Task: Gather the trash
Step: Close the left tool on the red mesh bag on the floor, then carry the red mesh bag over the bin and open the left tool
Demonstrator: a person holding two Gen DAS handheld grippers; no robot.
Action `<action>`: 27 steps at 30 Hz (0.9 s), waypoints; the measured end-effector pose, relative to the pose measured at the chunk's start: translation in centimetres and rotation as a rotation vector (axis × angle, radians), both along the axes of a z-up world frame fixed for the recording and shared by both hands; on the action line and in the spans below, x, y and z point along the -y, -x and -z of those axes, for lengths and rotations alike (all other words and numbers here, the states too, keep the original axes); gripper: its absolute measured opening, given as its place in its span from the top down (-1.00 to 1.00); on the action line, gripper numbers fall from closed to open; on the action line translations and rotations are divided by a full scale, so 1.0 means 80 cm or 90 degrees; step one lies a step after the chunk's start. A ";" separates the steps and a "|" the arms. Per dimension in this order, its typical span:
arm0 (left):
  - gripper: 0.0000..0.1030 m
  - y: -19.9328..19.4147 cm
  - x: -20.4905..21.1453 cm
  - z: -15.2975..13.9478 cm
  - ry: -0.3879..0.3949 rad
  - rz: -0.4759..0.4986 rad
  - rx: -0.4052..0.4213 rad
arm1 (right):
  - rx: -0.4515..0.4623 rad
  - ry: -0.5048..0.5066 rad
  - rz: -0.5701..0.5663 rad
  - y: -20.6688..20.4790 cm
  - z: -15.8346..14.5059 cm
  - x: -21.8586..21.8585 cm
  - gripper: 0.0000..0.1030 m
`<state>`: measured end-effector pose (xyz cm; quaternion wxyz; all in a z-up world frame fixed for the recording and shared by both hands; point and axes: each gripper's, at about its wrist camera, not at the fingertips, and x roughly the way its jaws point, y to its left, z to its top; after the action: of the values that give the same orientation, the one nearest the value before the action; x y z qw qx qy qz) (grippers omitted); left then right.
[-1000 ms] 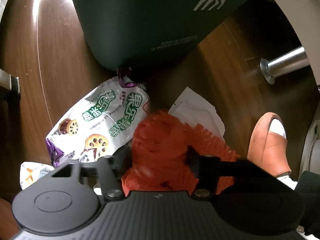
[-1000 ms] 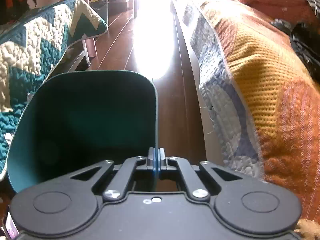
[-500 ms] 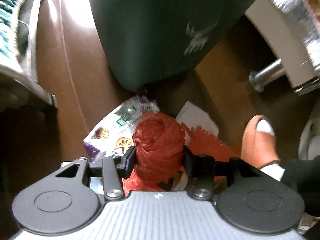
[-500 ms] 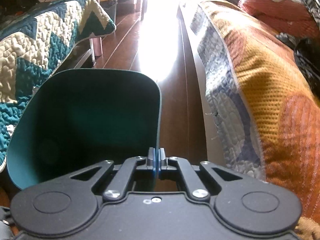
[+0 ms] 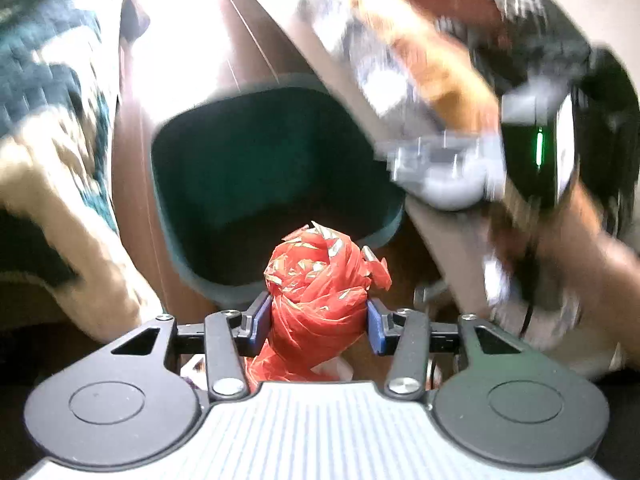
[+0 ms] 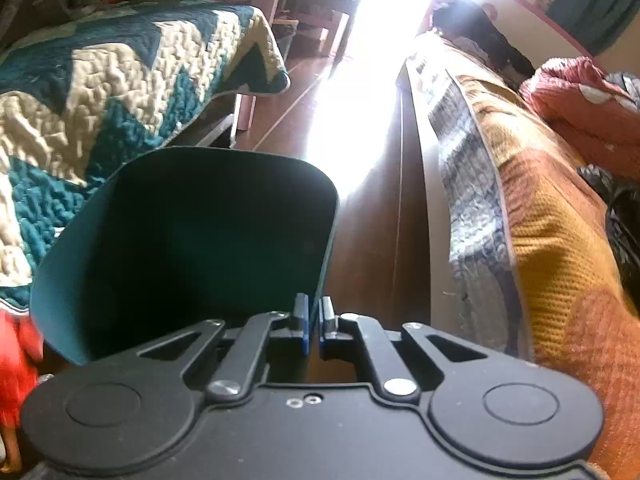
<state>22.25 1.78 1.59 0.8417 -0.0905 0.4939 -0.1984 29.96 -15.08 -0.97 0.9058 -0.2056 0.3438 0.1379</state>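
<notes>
Much of the left wrist view is motion-blurred, yet the left gripper (image 5: 318, 318) plainly pinches a crumpled red plastic bag (image 5: 320, 292) before the dark-green trash bin (image 5: 276, 172), whose rim the right gripper (image 6: 314, 330) clamps.

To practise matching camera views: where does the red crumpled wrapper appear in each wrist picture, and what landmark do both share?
Left wrist: the red wrapper sits bottom centre, clamped in the left tool, just before the bin's rim.
Right wrist: a red sliver at the lower left edge, beside the bin.
Shared landmark: the dark green bin.
</notes>
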 end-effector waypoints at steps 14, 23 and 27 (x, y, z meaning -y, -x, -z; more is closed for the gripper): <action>0.09 -0.126 0.012 0.019 -0.034 -0.136 0.007 | 0.063 0.066 -0.129 0.044 -0.003 -0.045 0.90; 0.06 -0.136 0.020 0.088 -0.068 -0.148 -0.069 | 0.075 0.077 -0.158 0.044 -0.001 -0.047 0.94; 0.05 -0.142 0.025 0.101 -0.082 -0.152 -0.076 | 0.079 0.080 -0.166 0.046 -0.001 -0.049 0.94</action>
<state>33.60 -0.22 -6.52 0.8326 -0.1060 0.5405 -0.0586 26.30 -11.15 -0.92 0.8851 -0.3127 0.2658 0.2194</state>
